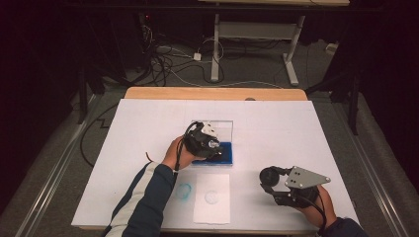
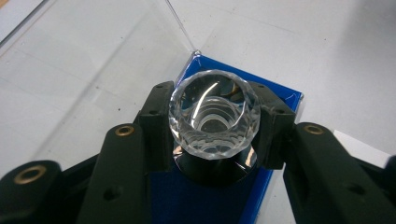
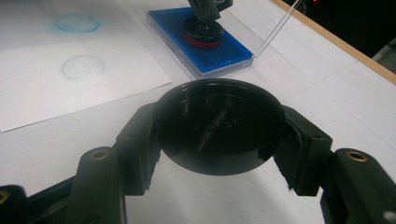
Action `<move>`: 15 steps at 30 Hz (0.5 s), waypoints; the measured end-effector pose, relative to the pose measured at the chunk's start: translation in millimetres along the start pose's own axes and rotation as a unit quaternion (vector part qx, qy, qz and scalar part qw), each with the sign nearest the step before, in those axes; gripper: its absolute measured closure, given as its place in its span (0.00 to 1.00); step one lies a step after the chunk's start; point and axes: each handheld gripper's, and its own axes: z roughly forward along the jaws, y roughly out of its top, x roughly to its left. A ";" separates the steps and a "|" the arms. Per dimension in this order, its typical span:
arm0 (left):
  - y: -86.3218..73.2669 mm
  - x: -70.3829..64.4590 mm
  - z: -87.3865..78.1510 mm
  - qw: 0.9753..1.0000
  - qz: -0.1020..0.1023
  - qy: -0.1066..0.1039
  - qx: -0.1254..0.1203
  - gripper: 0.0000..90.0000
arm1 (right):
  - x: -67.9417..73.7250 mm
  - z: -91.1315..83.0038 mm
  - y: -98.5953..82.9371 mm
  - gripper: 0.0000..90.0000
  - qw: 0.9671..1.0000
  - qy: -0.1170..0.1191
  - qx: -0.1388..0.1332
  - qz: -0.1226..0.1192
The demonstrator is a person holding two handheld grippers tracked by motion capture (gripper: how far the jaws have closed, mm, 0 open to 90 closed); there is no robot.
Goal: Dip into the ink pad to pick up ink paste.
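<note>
Left claw (image 1: pixel 211 144) and right claw (image 1: pixel 271 178) both clamped.

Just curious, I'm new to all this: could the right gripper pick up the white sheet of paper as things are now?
Probably not yet. The right gripper is shut on a black cap, so its jaws are full. The paper lies flat and bare beside it with nothing between them, so the way is free once the cap is set down.

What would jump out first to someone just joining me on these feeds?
The left gripper is shut on a faceted clear stamp handle pressed on the blue ink pad at mid-table, its clear lid standing open. The right gripper holds a round black cap near the right front. Two faint ring prints mark the front.
</note>
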 end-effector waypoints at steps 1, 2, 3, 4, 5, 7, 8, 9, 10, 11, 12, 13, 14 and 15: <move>1.1 -0.1 -0.9 1.000 0.005 0.001 0.006 0.60 | 0.1 -0.1 0.2 0.43 1.000 0.000 -0.001 -0.002; 2.1 0.0 -1.4 1.000 0.006 0.002 0.010 0.60 | 0.3 -0.3 0.4 0.43 1.000 0.000 -0.002 -0.003; 3.1 -0.1 -1.8 1.000 0.008 0.003 0.014 0.60 | 0.7 -0.6 0.7 0.43 1.000 0.000 -0.002 -0.002; 4.1 0.3 -2.4 1.000 0.008 0.002 0.018 0.60 | 0.7 -0.8 0.9 0.43 1.000 0.000 -0.003 -0.002; 4.6 0.9 -2.9 1.000 0.007 0.000 0.020 0.60 | 0.7 -1.1 1.1 0.43 1.000 0.002 -0.004 0.001; 5.2 1.0 -4.0 1.000 0.010 0.005 0.025 0.60 | 0.4 -1.3 1.4 0.43 1.000 0.002 -0.006 -0.001; 5.2 0.8 -4.3 0.999 0.012 0.010 0.028 0.60 | 0.3 -1.3 1.4 0.43 1.000 0.002 -0.006 -0.001; 5.1 1.1 -4.7 0.999 0.013 0.010 0.030 0.60 | 0.2 -1.2 1.3 0.43 1.000 0.001 -0.006 -0.001; 5.0 1.4 -5.5 0.999 0.013 0.010 0.030 0.60 | 0.2 -1.2 1.1 0.43 1.000 0.001 -0.004 0.000; 5.2 1.6 -6.4 0.999 0.015 0.014 0.030 0.60 | 0.0 -0.9 0.9 0.43 1.000 0.000 -0.003 0.001; 5.2 2.1 -7.7 0.999 0.016 0.017 0.032 0.60 | -0.1 -0.7 0.8 0.43 1.000 0.000 -0.003 0.001; 5.4 3.0 -9.2 0.999 0.015 0.018 0.033 0.60 | -0.1 -0.8 0.8 0.43 1.000 0.000 -0.003 0.001; 5.4 3.8 -10.9 0.999 0.015 0.018 0.032 0.60 | 0.0 -0.9 0.8 0.43 1.000 0.000 -0.004 0.001; 5.7 4.4 -12.8 0.999 0.015 0.021 0.033 0.60 | 0.0 -1.0 0.9 0.43 1.000 0.000 -0.004 0.001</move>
